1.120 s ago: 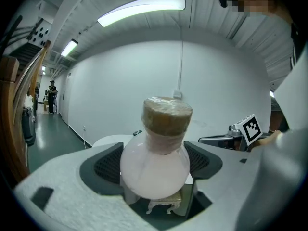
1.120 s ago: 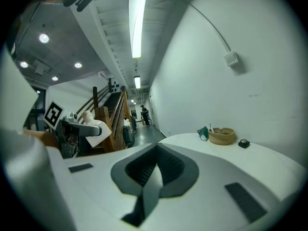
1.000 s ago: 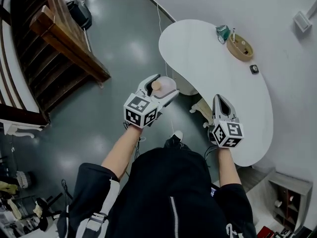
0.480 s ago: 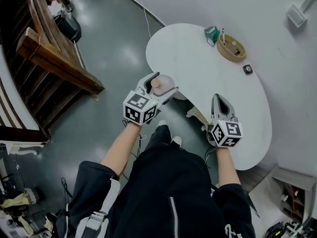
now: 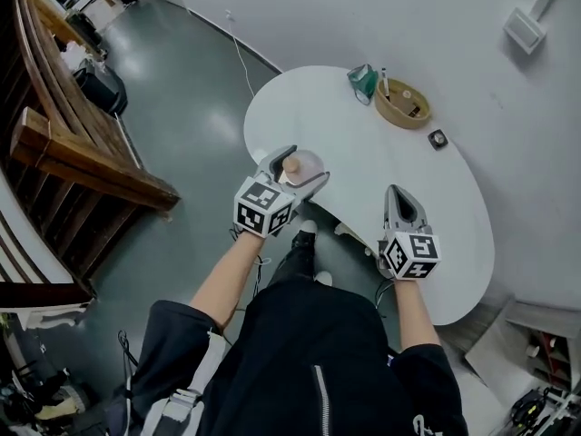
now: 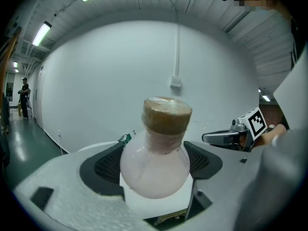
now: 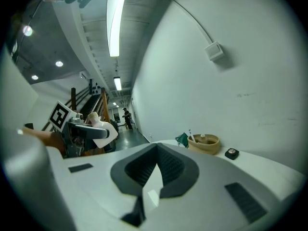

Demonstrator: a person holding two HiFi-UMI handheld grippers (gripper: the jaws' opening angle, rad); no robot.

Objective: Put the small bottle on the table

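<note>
A small round pale-pink bottle with a tan stopper sits upright between the jaws of my left gripper, which is shut on it. In the head view the small bottle hangs just over the near left edge of the white kidney-shaped table. My right gripper is over the table's near right part, its jaws closed together with nothing between them. The right gripper view shows the bottle and left gripper at the left.
At the table's far end stand a tan bowl holding small items, a green object and a small dark round thing. A wooden staircase runs along the left. Grey floor lies below the table's left edge.
The person has stepped toward the table. The table now lies closer under both grippers, and the bottle in the left gripper has come over its near edge.
</note>
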